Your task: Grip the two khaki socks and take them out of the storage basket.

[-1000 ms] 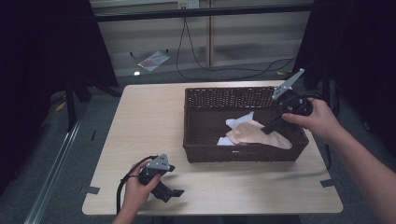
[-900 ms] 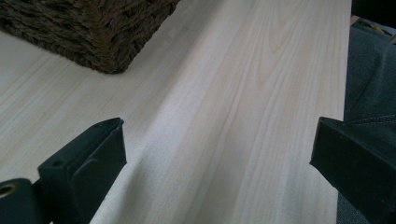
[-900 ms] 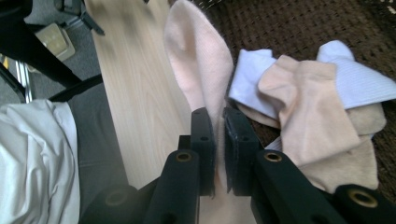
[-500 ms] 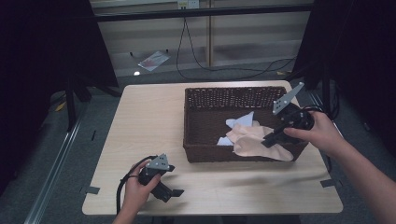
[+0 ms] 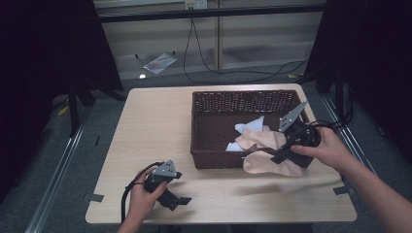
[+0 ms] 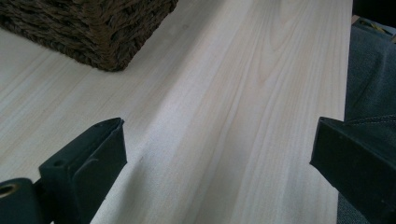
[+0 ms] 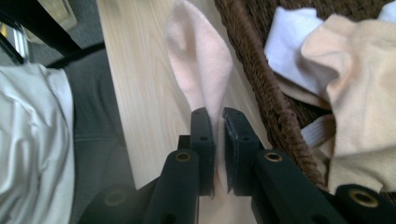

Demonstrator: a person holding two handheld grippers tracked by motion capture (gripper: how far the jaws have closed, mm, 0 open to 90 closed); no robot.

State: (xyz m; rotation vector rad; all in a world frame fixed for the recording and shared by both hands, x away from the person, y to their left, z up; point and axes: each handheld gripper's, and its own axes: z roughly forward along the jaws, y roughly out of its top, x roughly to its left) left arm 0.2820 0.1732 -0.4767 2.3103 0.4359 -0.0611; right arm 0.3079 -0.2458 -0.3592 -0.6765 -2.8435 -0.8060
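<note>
1 peach sock (image 7: 201, 60) sits pinched between the right gripper (image 7: 215, 126) jaws.

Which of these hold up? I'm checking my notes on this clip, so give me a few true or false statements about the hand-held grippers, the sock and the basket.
1. The right hand-held gripper is shut on a peach sock. True.
2. The held sock lies fully inside the wicker basket. False: it hangs over the basket's near wall, out above the table.
3. The left hand-held gripper is open with nothing between its jaws. True.
4. The left hand-held gripper is reaching into the basket. False: it sits low over the table near the front edge, apart from the basket.
5. The basket still holds other cloth, including white pieces. True.
</note>
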